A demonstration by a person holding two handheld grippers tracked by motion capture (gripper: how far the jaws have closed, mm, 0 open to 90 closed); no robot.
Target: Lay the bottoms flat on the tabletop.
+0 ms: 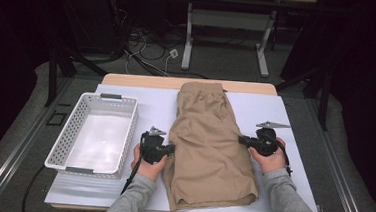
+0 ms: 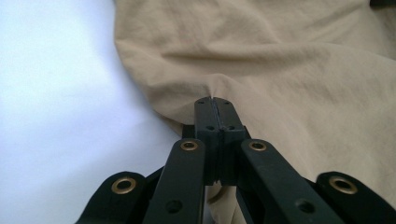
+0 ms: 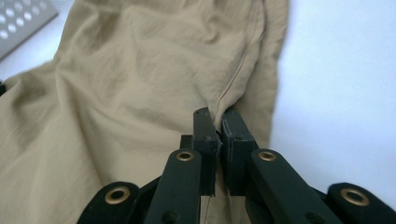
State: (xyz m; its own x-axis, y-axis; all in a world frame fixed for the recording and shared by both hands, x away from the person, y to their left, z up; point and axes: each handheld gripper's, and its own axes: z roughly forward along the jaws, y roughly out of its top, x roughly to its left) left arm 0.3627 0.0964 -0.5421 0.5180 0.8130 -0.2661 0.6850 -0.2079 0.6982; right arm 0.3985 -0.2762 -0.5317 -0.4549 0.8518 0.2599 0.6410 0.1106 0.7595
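A pair of tan shorts (image 1: 208, 142) lies folded lengthwise on the white table cover, waistband at the far end. My left gripper (image 1: 171, 148) is at the shorts' left edge, about mid-length. In the left gripper view the left gripper (image 2: 214, 103) is shut on a pinch of the tan fabric (image 2: 280, 70), which puckers at the tips. My right gripper (image 1: 242, 139) is at the shorts' right edge. In the right gripper view the right gripper (image 3: 219, 122) is shut on the seamed edge of the shorts (image 3: 140, 93).
A white perforated basket (image 1: 62, 142) stands empty on the left of the table. The white cover (image 1: 276, 112) shows bare to the right of the shorts. Beyond the table's far edge are cables and another table's legs (image 1: 187, 41) on the floor.
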